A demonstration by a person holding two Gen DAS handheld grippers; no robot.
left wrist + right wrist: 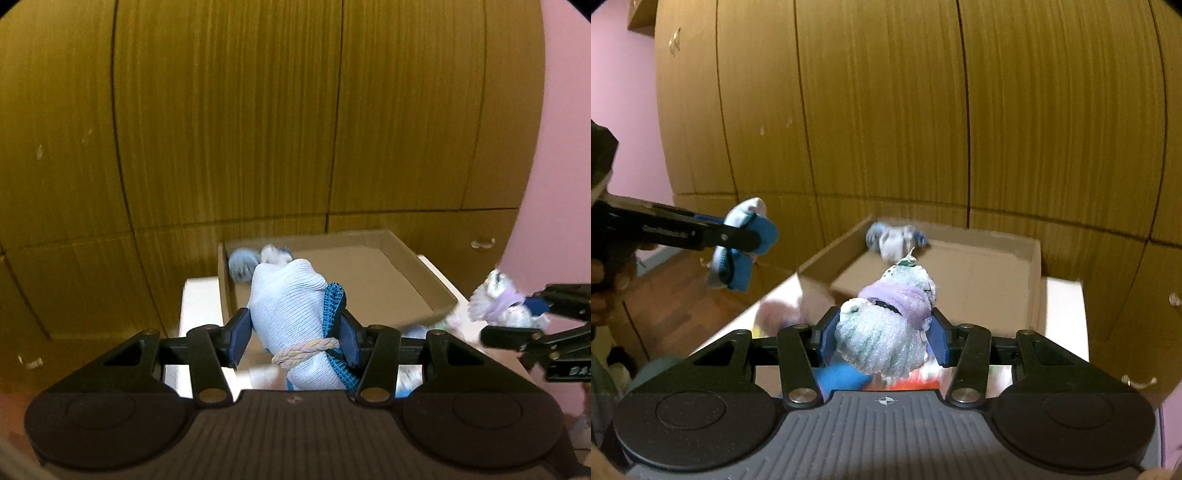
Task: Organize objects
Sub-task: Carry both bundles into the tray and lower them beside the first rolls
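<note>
My left gripper [294, 334] is shut on a pale blue sock bundle [291, 306] with a darker blue edge and a pastel band round it. That bundle hangs in the air near the front of an open cardboard box [421, 273]. My right gripper [882, 334] is shut on a white-green fuzzy sock bundle [882, 339] wrapped with a lilac band, also above the box's [1032, 288] near side. In the far left corner of the box lies a blue and white sock bundle [895, 238]. Each gripper shows in the other's view: the right gripper [532, 314] and the left gripper [746, 232].
The box stands on a white surface [199, 302] in front of a wall of wooden cupboard doors [229, 118]. Several coloured items lie blurred under the grippers [912, 380]. A wooden floor [683, 306] lies at lower left, with pink wall [554, 184] to the side.
</note>
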